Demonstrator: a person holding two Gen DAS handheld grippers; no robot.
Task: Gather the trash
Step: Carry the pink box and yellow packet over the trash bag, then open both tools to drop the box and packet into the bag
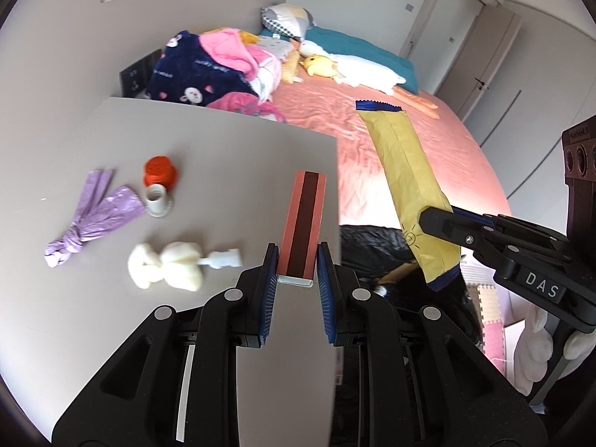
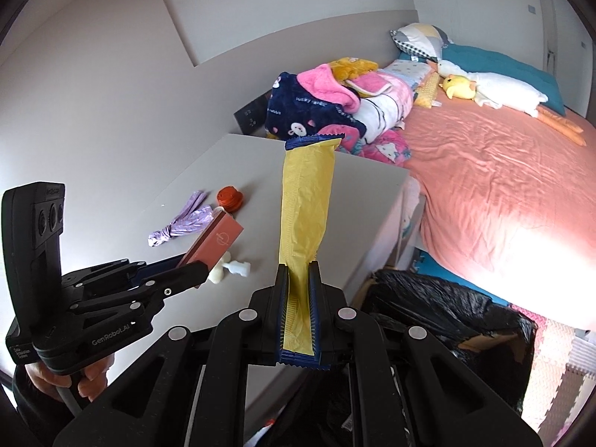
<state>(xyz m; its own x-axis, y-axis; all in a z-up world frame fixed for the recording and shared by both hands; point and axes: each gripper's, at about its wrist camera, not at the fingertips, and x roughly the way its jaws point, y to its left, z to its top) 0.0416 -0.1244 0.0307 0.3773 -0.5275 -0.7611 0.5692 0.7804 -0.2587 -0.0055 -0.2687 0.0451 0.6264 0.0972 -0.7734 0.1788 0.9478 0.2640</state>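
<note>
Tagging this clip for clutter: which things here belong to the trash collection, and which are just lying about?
Job:
- pink box in left tongs
- yellow wrapper in right tongs
- black bin bag
- purple bag, red cap, white foam piece on the table

Lying about:
- blankets
- plush toys
- pillow

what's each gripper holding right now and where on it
The left gripper is shut on the pink box, clamping its near end. The right gripper is shut on the yellow wrapper near its lower, blue-edged end.
</note>
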